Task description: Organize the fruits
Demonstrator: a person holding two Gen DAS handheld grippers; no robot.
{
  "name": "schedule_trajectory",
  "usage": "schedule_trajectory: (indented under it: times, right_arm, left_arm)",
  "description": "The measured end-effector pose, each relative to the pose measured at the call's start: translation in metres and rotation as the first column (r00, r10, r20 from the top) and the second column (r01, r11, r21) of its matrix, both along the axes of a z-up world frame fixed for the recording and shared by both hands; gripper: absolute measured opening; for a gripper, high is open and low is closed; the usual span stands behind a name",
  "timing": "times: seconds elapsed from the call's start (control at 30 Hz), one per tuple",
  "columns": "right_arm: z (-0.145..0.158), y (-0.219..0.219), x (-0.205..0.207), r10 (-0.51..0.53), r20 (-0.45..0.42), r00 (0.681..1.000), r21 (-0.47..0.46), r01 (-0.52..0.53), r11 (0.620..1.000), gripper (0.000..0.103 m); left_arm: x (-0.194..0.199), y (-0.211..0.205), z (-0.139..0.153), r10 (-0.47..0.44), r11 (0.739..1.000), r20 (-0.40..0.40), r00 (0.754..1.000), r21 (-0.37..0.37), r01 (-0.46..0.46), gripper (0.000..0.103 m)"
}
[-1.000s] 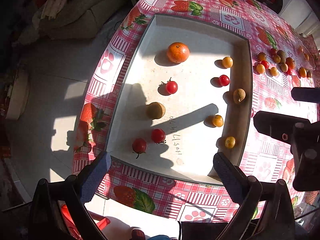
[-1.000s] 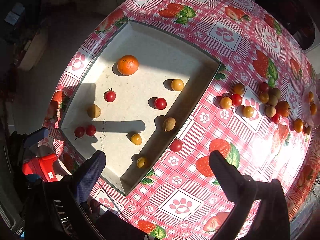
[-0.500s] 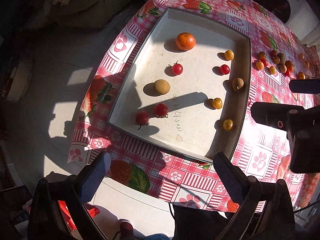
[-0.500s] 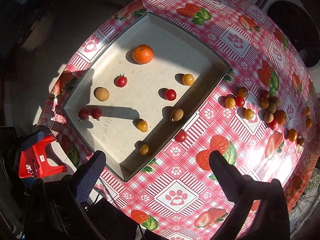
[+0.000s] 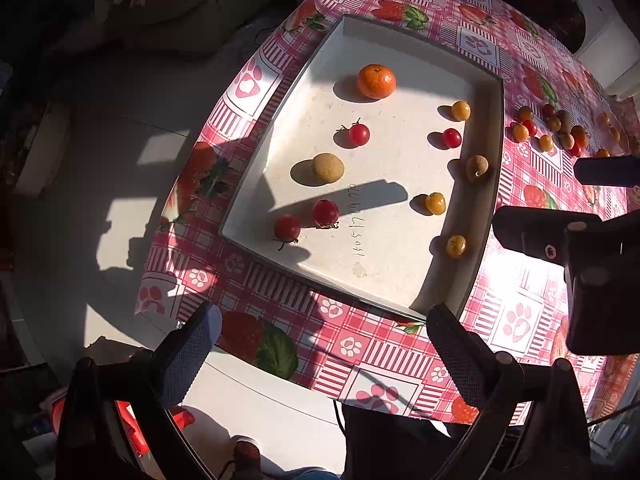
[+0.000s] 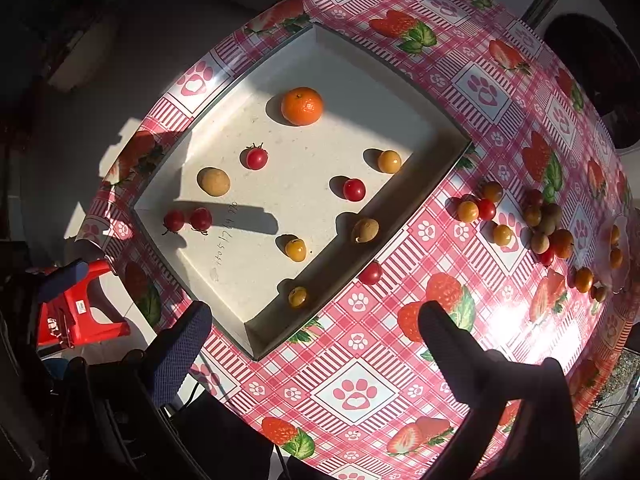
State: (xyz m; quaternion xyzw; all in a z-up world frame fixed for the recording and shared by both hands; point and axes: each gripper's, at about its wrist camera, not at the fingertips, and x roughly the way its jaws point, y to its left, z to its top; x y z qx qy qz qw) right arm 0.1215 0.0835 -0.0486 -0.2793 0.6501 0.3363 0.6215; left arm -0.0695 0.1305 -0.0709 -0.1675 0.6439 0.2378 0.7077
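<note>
Left gripper (image 5: pixel 324 330) and right gripper (image 6: pixel 314 326) splayed, seemingly above tray (image 6: pixel 256 350)

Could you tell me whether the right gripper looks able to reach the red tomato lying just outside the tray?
Probably yes: the right gripper is open and empty, and the red tomato lies on bare cloth beside the tray wall, nothing above it.

A tray (image 6: pixel 448 152) lies on the table (image 6: pixel 360 396). In the tray, a mandarin (image 6: pixel 301 106) sits at the far end, and smaller fruits are spread before it. One tomato (image 6: pixel 370 273) rests on the table just beside the tray's right wall. A heap of fruits (image 6: pixel 532 220) lies well to the right.
</note>
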Motion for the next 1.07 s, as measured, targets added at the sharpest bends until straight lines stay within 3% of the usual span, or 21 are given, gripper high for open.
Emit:
schedule_trajectory:
  times: [1.07]
  right_arm:
    - [-0.005, 0.000, 0.009, 0.006, -0.016, 1.000, 0.011, -0.005, 1.000, 0.103]
  left_arm:
    - [0.014, -0.006, -0.004, -0.037, 0.999, -0.030, 0.999, 0.002, 0.037, 0.103]
